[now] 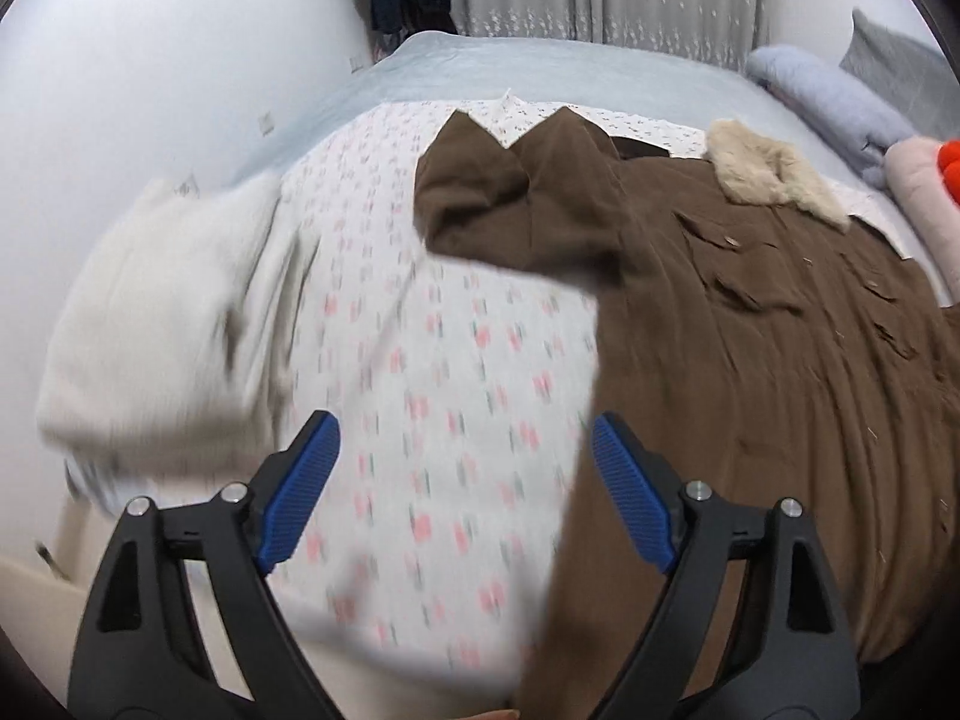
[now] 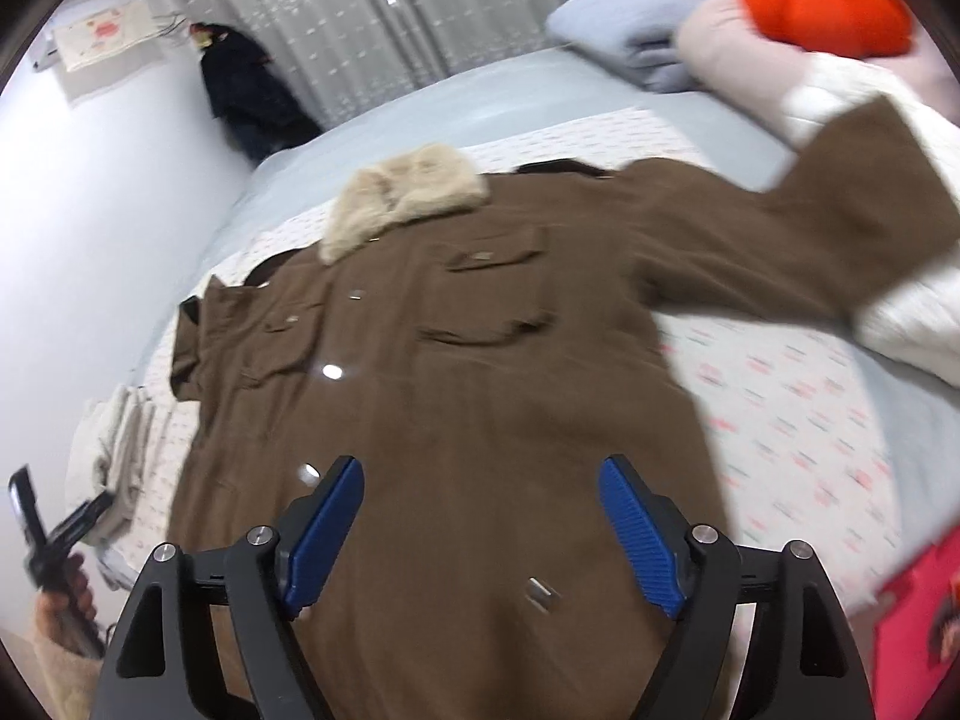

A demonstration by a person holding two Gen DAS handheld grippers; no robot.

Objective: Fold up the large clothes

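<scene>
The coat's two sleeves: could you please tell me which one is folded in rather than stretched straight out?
The sleeve on the left gripper's side, doubled over near the shoulder; the other sleeve reaches straight out over the white pillow.

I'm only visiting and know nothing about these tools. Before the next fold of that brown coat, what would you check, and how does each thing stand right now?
1. Left gripper empty, blue pads apart: ok.
2. Right gripper empty, pads apart above the cloth: ok.
3. Long brown coat with chest pockets lying front up on the flowered white sheet: ok.
4. Coat's left-view sleeve folded in: not ok, it is bunched beside the body.
5. Other sleeve folded in: not ok, it stretches out over the white bedding.
6. Beige fur collar lying flat: cannot tell.
</scene>
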